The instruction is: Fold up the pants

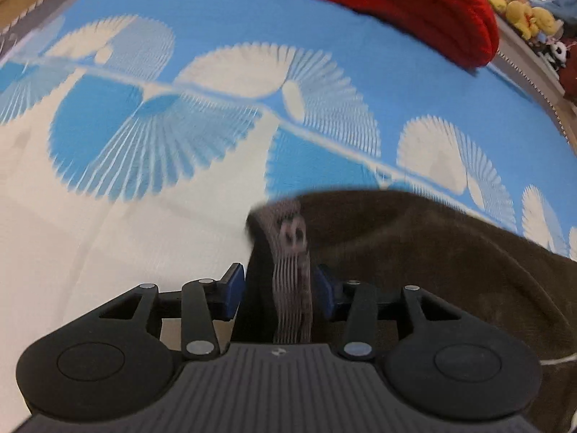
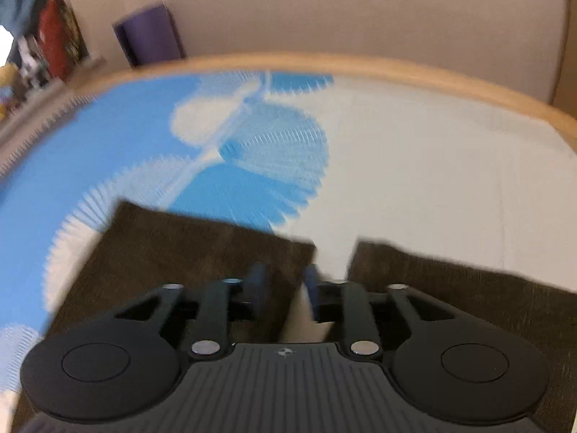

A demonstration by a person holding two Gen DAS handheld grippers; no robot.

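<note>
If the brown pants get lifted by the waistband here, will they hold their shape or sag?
Probably sag: the waistband bends over limply between the left gripper pads. The brown pants lie flat on the bedspread, so they look soft and thin. The fuzzy surface likely grips rather than slips.

Bed [image 2: 360, 66] with light wooden frame, covered by a blue-and-white bedspread [image 1: 223, 14] with fan-like pattern. Lying directly on it: dark brown pants [image 1: 432, 252], both leg ends flat side by side in the right wrist view; red fabric item [image 1: 414, 3] at far edge, apart from the pants.
</note>
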